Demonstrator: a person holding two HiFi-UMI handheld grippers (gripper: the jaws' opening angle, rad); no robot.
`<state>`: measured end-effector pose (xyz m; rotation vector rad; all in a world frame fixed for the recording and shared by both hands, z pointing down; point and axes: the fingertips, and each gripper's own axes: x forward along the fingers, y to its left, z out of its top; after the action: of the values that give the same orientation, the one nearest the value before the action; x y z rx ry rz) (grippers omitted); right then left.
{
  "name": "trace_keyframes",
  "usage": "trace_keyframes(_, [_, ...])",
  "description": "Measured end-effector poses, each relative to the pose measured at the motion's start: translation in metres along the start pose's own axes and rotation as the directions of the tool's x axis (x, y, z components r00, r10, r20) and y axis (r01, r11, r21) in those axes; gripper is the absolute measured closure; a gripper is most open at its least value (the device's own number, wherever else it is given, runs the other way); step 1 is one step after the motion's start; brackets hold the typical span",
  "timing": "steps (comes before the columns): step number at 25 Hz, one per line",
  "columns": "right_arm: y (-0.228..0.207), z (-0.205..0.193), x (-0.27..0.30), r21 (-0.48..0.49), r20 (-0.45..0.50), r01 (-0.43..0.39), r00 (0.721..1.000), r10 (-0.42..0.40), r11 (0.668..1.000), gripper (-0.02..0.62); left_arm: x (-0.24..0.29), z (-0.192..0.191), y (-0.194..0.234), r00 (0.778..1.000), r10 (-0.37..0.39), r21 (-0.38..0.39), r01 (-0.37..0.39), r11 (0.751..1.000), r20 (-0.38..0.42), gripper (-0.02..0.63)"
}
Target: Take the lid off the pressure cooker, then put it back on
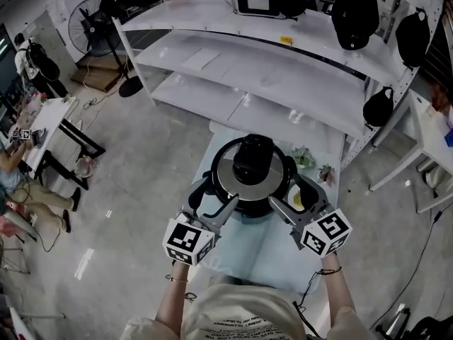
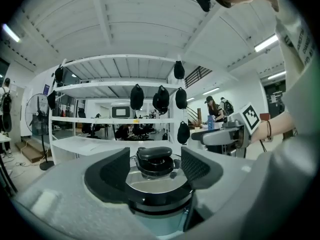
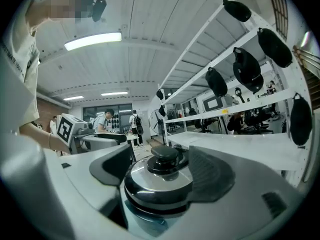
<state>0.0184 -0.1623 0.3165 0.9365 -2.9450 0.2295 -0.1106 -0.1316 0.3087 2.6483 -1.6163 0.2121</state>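
At the table's middle, from the head view, what stands there?

— The pressure cooker (image 1: 212,190), nearer the left edge of the table (image 1: 262,250). Its lid (image 1: 228,177) is on, with the black knob (image 1: 253,159) on top.

And the grippers?

— Both are at the cooker's near side. The left gripper (image 1: 214,195) is at its near-left and the right gripper (image 1: 290,194) at its near-right. Each has its fingers spread. Something yellowish shows by the right one, but I can't make out what. Two small plants (image 1: 304,159) sit at the table's far right corner, and a white shelf rack (image 1: 283,69) is beyond.

Left gripper view?

— The left gripper (image 2: 152,166) has its two dark pads well apart, closed on nothing. The knob (image 2: 155,159) and steel lid (image 2: 150,185) show between them, farther off and seated on the pot. The right gripper (image 2: 225,134) shows at the right.

Right gripper view?

— Much the same. The right gripper (image 3: 165,170) is spread wide. The lid (image 3: 155,185) and knob (image 3: 165,156) sit in the gap, though whether a pad touches the rim is hard to judge. The left gripper (image 3: 85,134) shows at the left.
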Motion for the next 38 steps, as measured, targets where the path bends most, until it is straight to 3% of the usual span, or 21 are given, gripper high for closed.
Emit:
trace_keyframes(6, [-0.010, 0.006, 0.019, -0.036, -0.010, -0.040, 0.999, 0.039, 0.999, 0.249, 0.022, 0.000, 0.014, 0.999, -0.028, 0.041, 0.029, 0.999, -0.034, 0.298])
trace_keyframes(10, [-0.014, 0.004, 0.032, -0.054, -0.041, -0.058, 0.998, 0.056, 0.997, 0.249, 0.038, -0.006, 0.018, 0.993, -0.096, 0.072, 0.101, 0.992, -0.069, 0.298])
trace_keyframes(16, [-0.019, 0.005, 0.056, -0.104, -0.082, -0.103, 0.992, 0.094, 0.989, 0.250, 0.071, -0.009, 0.022, 0.953, -0.263, 0.187, 0.289, 0.939, -0.149, 0.298])
trace_keyframes(21, [-0.016, -0.003, 0.073, -0.133, -0.160, -0.169, 0.976, 0.147, 0.977, 0.249, 0.084, -0.015, 0.019, 0.892, -0.397, 0.226, 0.442, 0.868, -0.218, 0.298])
trace_keyframes(26, [-0.015, -0.011, 0.084, -0.132, -0.243, -0.233, 0.950, 0.196, 0.964, 0.249, 0.090, -0.027, 0.014, 0.799, -0.510, 0.269, 0.592, 0.760, -0.318, 0.298])
trace_keyframes(31, [-0.012, -0.017, 0.093, -0.148, -0.310, -0.308, 0.917, 0.252, 0.940, 0.250, 0.098, -0.030, 0.016, 0.728, -0.579, 0.279, 0.680, 0.679, -0.366, 0.297])
trace_keyframes(35, [-0.012, -0.020, 0.099, -0.138, -0.350, -0.335, 0.897, 0.271, 0.932, 0.249, 0.100, -0.033, 0.011, 0.659, -0.635, 0.277, 0.749, 0.601, -0.404, 0.297])
trace_keyframes(38, [-0.010, -0.024, 0.103, -0.136, -0.373, -0.358, 0.882, 0.287, 0.924, 0.249, 0.101, -0.033, 0.006, 0.615, -0.679, 0.250, 0.787, 0.565, -0.400, 0.296])
